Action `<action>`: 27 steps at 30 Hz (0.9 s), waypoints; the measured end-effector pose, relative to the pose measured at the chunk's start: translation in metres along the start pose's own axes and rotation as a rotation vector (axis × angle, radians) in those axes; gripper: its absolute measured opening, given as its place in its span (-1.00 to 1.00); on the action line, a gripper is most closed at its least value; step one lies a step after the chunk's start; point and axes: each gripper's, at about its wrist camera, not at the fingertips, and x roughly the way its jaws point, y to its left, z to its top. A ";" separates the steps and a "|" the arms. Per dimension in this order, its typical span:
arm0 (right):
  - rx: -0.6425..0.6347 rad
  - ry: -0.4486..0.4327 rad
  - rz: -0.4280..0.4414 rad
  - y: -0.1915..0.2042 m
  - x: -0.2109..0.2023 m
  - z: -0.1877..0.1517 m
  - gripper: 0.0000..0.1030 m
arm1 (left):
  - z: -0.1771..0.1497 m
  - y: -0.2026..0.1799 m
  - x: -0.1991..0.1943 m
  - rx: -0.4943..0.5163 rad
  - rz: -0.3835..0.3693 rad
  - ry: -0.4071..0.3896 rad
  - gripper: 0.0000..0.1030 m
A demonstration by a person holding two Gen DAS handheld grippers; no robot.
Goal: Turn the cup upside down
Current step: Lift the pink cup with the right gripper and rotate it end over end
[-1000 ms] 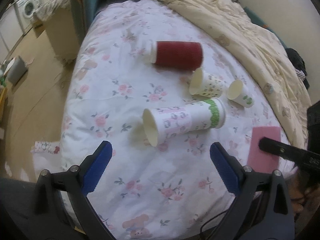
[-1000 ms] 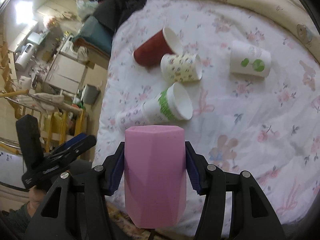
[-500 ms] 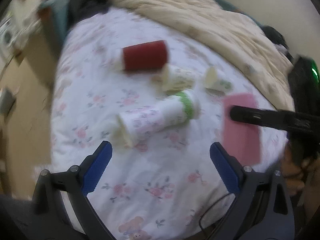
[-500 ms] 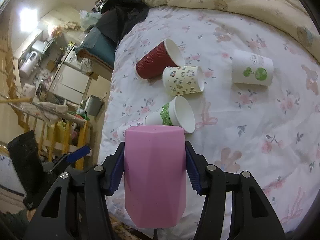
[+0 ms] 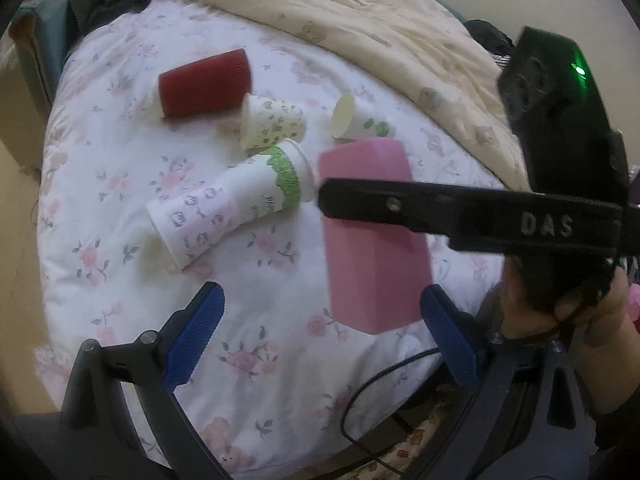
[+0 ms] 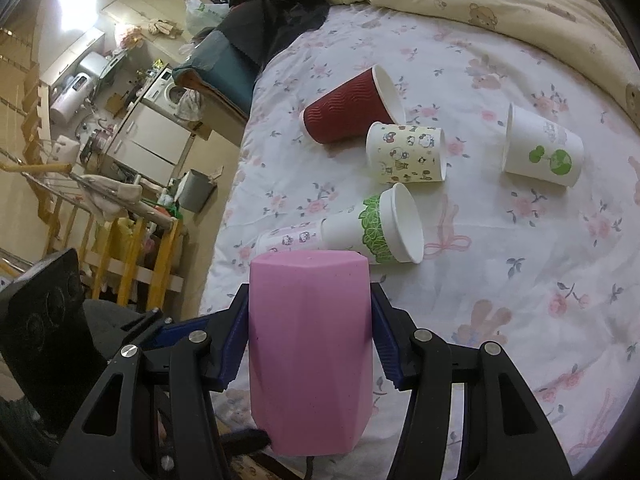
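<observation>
My right gripper [image 6: 310, 348] is shut on a pink faceted cup [image 6: 310, 344], its blue pads pressed on both sides. The cup is held above the near edge of the bed, its flat closed end pointing away from the camera. In the left wrist view the pink cup [image 5: 374, 264] hangs between the right gripper's black fingers [image 5: 460, 208], just ahead of my left gripper [image 5: 320, 336]. My left gripper is open and empty, its blue pads wide apart above the floral sheet.
Several paper cups lie on their sides on the bed: a red ribbed cup [image 6: 348, 110], a cartoon-print cup [image 6: 406, 152], a green-tree cup [image 6: 542, 152], and a green-band cup [image 6: 380, 226] nested with a kitty-print cup [image 5: 196, 220]. A beige quilt [image 5: 380, 28] covers the far side.
The right gripper with the pink cup has moved in front of my left gripper and now fills the right of its view. The left gripper stays open.
</observation>
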 end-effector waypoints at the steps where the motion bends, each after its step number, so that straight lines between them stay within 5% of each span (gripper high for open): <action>1: -0.003 0.002 0.000 0.000 -0.001 -0.001 0.12 | 0.000 0.001 0.001 0.002 0.027 -0.002 0.89; 11: -0.076 -0.016 -0.013 0.013 -0.011 -0.006 0.11 | -0.001 0.013 0.009 0.000 0.122 0.016 0.88; 18: -0.089 -0.040 -0.065 0.012 -0.016 -0.002 0.10 | 0.000 0.020 0.006 -0.030 0.125 0.015 0.89; 27: -0.252 0.046 -0.305 0.020 0.000 0.012 0.10 | -0.001 0.068 -0.012 -0.200 0.319 -0.026 0.89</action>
